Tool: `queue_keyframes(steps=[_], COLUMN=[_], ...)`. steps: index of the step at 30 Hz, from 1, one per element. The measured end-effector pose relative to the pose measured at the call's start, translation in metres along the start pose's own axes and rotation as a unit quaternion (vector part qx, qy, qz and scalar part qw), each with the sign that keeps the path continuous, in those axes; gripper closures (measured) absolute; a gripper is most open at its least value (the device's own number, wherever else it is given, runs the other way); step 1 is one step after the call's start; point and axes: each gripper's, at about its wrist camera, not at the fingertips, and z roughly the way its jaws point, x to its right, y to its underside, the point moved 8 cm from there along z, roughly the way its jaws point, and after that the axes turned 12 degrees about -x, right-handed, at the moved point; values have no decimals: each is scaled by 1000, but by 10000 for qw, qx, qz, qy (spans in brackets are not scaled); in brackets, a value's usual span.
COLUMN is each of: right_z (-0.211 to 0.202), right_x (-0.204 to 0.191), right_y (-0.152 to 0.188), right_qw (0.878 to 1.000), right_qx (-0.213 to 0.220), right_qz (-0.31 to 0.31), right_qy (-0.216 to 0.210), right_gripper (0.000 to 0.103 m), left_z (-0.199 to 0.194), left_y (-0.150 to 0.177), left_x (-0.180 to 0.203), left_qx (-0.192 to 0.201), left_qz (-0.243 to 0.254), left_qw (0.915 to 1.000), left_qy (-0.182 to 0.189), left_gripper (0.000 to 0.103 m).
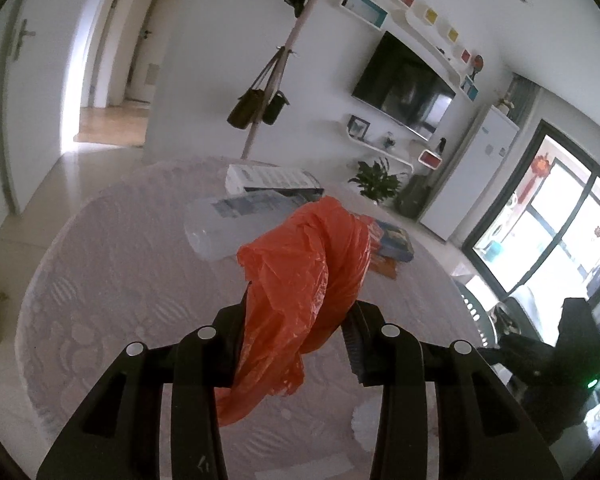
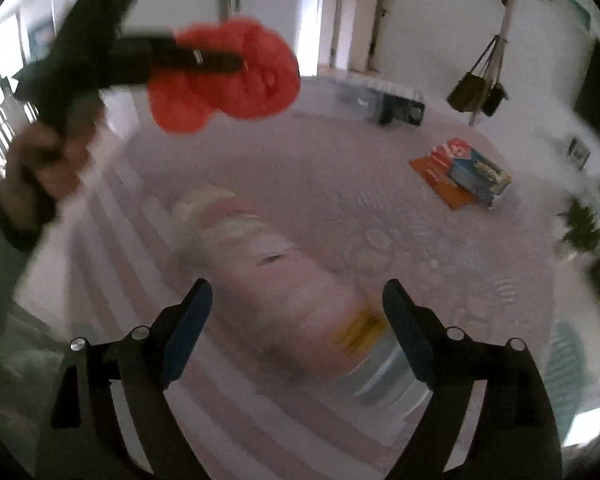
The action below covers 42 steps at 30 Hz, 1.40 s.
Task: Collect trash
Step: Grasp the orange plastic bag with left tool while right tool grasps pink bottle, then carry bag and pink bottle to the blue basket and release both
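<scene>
Left wrist view shows your left hand-held gripper [image 1: 296, 344] clenched on the orange plastic bag [image 1: 304, 276], held up clear of the tabletop [image 1: 112, 280], probably so it can take the trash. Your right hand-held gripper [image 2: 296, 320] stands released, jaws wide on either side of a blurred plastic bottle [image 2: 268, 280] lying on the tabletop, seemingly lined up for a grasp though not yet pressing on it. A clear bottle [image 1: 228, 224] and snack boxes [image 2: 472, 172] lie farther off.
</scene>
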Motion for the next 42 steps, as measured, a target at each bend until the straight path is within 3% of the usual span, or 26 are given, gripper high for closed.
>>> queue_keyframes(steps=[3, 5, 7, 9, 16, 22, 27, 33, 37, 42], right_z=[12, 19, 22, 22, 20, -9, -45, -94, -112, -122], right_x=[-2, -4, -2, 3, 44, 75, 115, 176, 220, 266], right_y=[-6, -13, -19, -22, -11, 12, 28, 67, 97, 140], right_qw=[9998, 9997, 9992, 9961, 9675, 9533, 9391, 9146, 8976, 8699], right_qx=[-114, -129, -131, -166, -151, 431, 885, 1426, 1567, 1671], right_qz=[-82, -31, 212, 650, 2165, 2707, 3179, 3735, 4120, 4622], right_qy=[-162, -204, -301, -565, -1296, -1267, -961, -614, 25, 424], right_gripper=[20, 26, 43, 49, 55, 55, 55, 55, 55, 55], left_z=[0, -1, -2, -4, -6, 4, 20, 52, 76, 116], left_y=[4, 7, 10, 10, 10, 8, 8, -1, -8, -17], left_x=[11, 18, 24, 29, 48, 78, 117, 173, 214, 272], left_qx=[-10, -46, -63, -61, -69, -142, -100, -264, -379, -564], left_qz=[36, 64, 139, 242, 370, 569, 557, 920, 1230, 1596], left_qw=[10000, 9999, 9999, 9997, 9992, 9979, 9945, 9890, 9835, 9745], left_qy=[43, 87, 78, 20, 111, 286, 882, 1126, 1273, 1471], left_gripper=[66, 66, 66, 66, 66, 66, 66, 66, 66, 66])
